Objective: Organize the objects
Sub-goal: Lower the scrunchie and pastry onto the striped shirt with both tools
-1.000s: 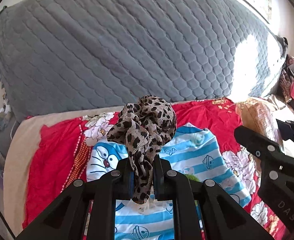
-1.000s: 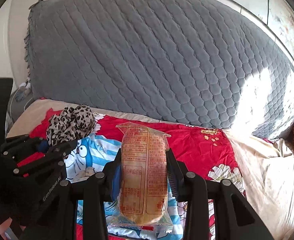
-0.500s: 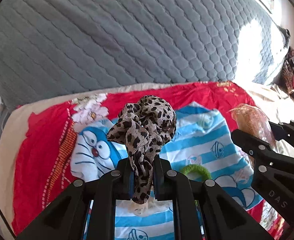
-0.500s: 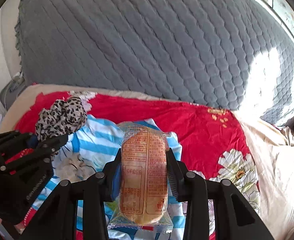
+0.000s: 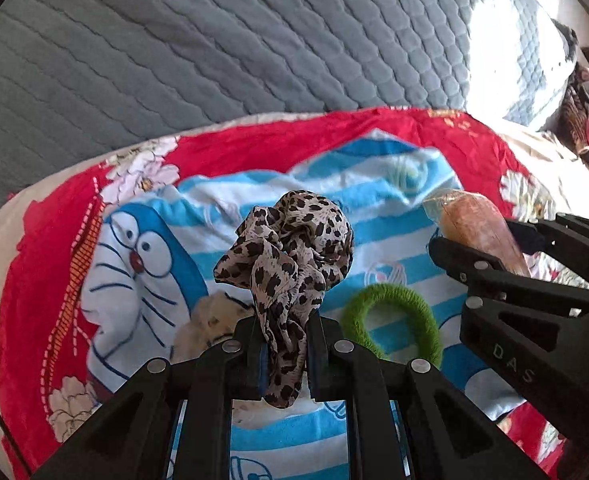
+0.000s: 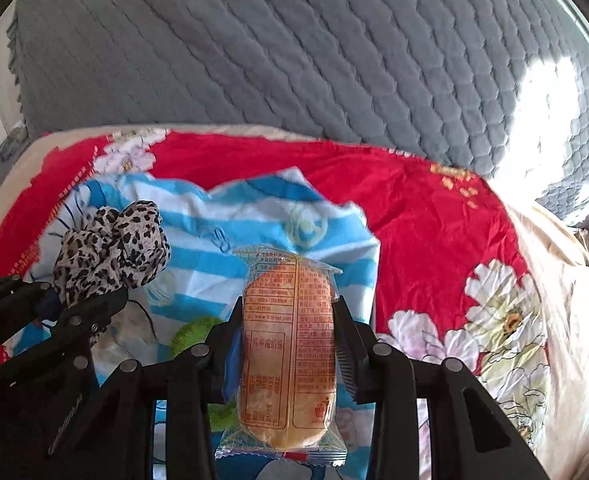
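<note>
Left wrist view: the left gripper is clamped tight on the lower tail of a leopard-print scrunchie, whose bunched body stands above the fingertips. Below it lies a blue-and-white striped cartoon cloth, spread over a red floral sheet on the bed. A green hair tie lies flat on the striped cloth, just right of the left gripper, and a pale speckled fabric item, too hidden to identify, lies on the cloth just left of it. A grey quilted cover rises along the sheet's far edge.

Right wrist view: the right gripper, partly open, presses both fingers against the sides of a wrapped bread roll in a clear printed packet, held lengthwise and upright in the frame, above the near right part of the striped cloth. The left gripper and scrunchie appear at the left of this view, well apart from the roll.
</note>
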Tool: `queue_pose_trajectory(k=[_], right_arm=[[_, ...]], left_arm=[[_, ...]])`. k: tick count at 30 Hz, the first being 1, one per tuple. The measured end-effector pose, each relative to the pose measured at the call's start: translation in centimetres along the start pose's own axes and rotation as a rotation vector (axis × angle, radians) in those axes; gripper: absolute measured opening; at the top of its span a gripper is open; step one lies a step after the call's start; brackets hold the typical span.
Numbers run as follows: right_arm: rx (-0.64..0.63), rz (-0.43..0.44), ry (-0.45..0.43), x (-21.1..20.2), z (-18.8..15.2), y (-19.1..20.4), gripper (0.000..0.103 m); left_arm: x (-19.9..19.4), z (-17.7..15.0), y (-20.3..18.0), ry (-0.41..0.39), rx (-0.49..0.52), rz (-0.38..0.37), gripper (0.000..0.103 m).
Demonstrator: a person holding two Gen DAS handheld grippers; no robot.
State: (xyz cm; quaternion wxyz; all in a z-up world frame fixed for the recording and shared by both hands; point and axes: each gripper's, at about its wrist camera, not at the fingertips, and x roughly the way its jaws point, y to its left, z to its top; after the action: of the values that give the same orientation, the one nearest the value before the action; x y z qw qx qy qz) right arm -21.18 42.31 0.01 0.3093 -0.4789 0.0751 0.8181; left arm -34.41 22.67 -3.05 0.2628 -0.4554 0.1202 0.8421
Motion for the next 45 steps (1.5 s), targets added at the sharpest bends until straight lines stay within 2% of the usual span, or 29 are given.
queue_pose_trajectory(k=[19, 30, 32, 34, 38, 45], right_arm=[[0.026, -0.005, 0.112, 5.3, -1.8, -0.2, 0.039], [0.052, 0.005, 0.115, 5.7, -1.8, -0.4, 0.040], [0.048, 0.002, 0.115, 5.7, -1.8, -0.3, 0.040], [0.044, 0.002, 0.117, 5.6, -1.8, -0.3, 0.040], [0.032, -0.002, 0.119, 5.5, -1.9, -0.2, 0.040], [0.030, 0.002, 0.120, 5.0, -2.0, -0.4, 0.041]], left_arm=[[3.6, -1.6, -1.2, 0.093, 0.022, -0.025, 0.014], [4.0, -1.5, -0.7, 0.103, 0.021, -0.044, 0.019], [4.0, -1.5, -0.6, 0.109, 0.015, -0.050, 0.026], [4.1, -1.6, -0.5, 0.123, 0.013, -0.056, 0.051], [4.1, -1.9, -0.5, 0.120, 0.036, -0.051, 0.053], [3.6, -1.9, 0.1, 0.132, 0.011, -0.061, 0.071]])
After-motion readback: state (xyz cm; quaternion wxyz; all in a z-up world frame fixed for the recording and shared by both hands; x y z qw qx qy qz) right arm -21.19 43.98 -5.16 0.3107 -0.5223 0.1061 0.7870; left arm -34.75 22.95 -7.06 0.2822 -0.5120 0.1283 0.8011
